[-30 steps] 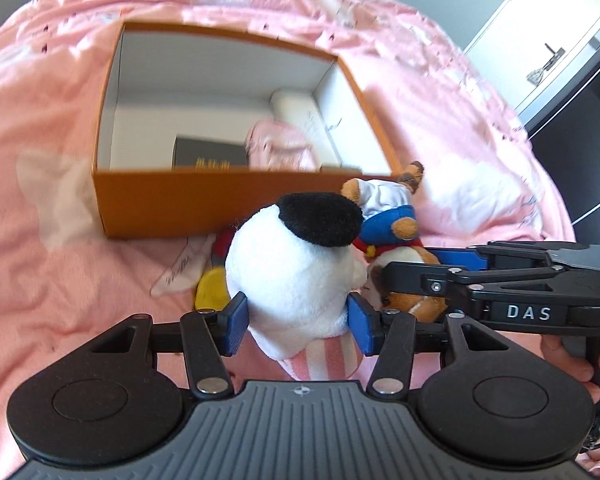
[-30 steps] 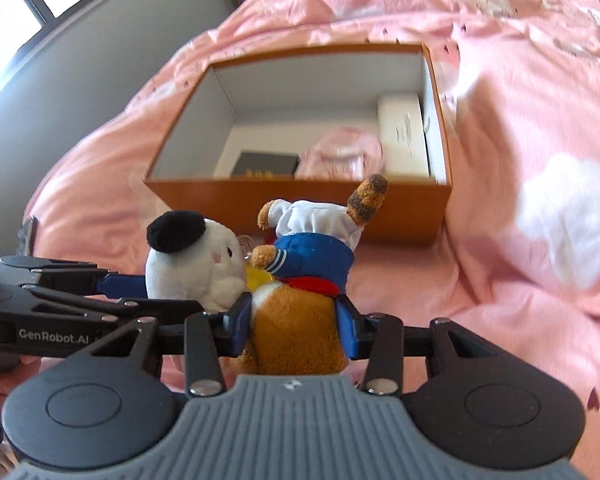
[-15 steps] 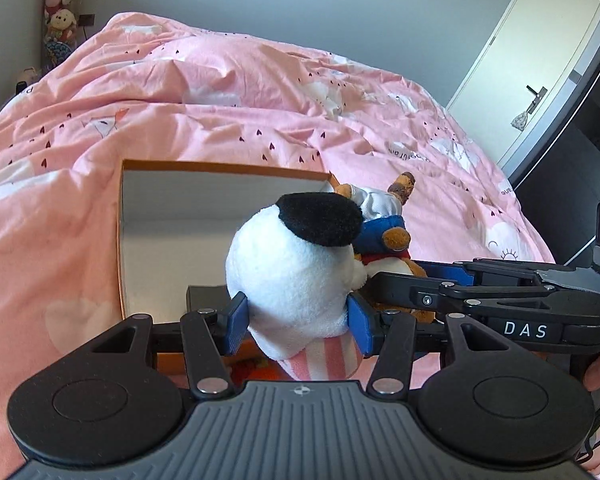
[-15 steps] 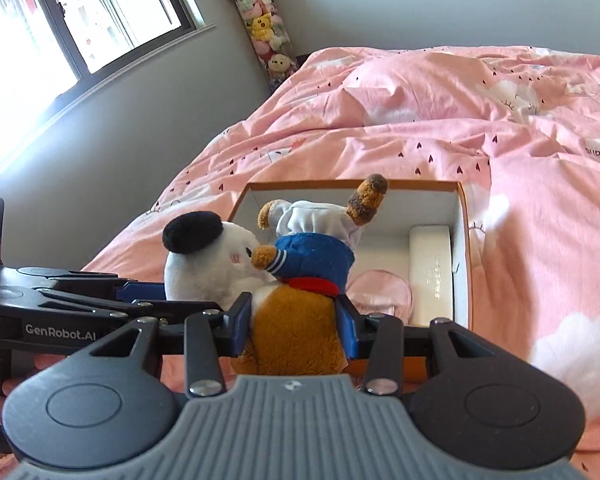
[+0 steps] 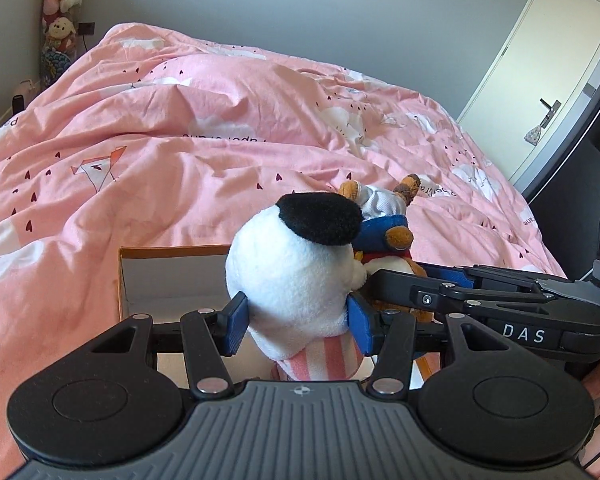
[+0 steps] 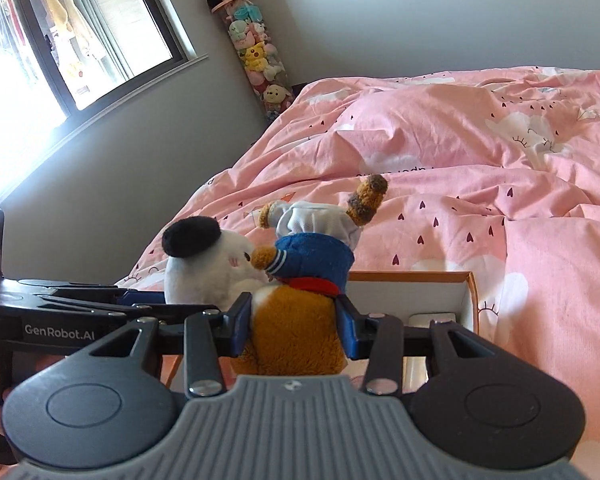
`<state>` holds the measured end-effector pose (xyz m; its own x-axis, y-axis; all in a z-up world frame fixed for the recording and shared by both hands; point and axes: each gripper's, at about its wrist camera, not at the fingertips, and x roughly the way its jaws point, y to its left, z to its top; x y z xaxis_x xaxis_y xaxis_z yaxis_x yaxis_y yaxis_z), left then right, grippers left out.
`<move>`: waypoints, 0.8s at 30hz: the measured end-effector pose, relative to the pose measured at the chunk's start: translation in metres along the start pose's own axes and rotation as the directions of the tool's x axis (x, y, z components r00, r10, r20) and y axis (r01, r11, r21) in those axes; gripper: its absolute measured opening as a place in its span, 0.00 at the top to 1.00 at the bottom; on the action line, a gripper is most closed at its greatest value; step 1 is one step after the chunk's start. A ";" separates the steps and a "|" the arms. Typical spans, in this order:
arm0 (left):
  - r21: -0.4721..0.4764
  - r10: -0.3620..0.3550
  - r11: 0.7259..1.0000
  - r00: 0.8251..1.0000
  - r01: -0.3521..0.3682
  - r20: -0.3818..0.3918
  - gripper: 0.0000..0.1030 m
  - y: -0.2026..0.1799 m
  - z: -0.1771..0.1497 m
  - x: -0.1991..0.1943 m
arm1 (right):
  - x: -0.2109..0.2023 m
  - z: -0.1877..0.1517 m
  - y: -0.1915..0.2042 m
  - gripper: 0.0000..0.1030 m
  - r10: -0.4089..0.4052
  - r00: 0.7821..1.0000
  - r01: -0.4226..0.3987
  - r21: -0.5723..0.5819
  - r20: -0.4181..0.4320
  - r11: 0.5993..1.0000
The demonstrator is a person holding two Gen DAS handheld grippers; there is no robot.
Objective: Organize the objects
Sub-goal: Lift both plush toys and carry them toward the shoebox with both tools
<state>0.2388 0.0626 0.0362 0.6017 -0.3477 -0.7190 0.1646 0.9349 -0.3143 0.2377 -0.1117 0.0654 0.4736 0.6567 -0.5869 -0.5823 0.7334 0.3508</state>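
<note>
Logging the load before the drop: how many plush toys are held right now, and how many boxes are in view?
Plush toys held: 2, white plush and brown plush
Boxes: 1, orange box
Total: 3

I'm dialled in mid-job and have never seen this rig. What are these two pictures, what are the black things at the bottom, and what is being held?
Each picture comes from a camera on a hand-held gripper, looking along its two fingers; the black shape at the bottom is that gripper. No robot arm: a person carries both. In the left view, the left gripper is shut on a white plush with a black cap. In the right view, the right gripper is shut on a brown plush in a blue and white outfit. Both are held above an orange box on the pink bed cover.
</note>
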 end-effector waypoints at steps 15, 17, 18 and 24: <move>-0.027 0.109 0.992 0.960 -0.120 -0.259 0.42 0.053 -0.003 0.083 | 0.100 -0.013 -0.048 0.55 0.085 0.982 -0.055 0.176 -0.169 0.983; -0.012 0.122 0.991 0.953 -0.130 -0.276 0.42 0.056 -0.002 0.085 | 0.108 -0.016 -0.049 0.55 0.117 0.976 -0.078 0.204 -0.186 0.976; -0.007 0.129 0.991 0.950 -0.137 -0.285 0.42 0.057 -0.001 0.086 | 0.112 -0.017 -0.048 0.55 0.131 0.972 -0.088 0.213 -0.194 0.973; 0.104 0.210 0.977 0.934 -0.187 -0.289 0.42 0.051 -0.002 0.093 | 0.139 -0.025 -0.044 0.56 0.147 0.952 -0.093 0.204 -0.267 0.975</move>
<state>0.3013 0.0782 -0.0481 0.3711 -0.1490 -0.9166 0.1289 0.9858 -0.1080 0.3121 -0.0573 -0.0499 0.1889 0.6863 -0.7024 -0.4768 0.6894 0.5454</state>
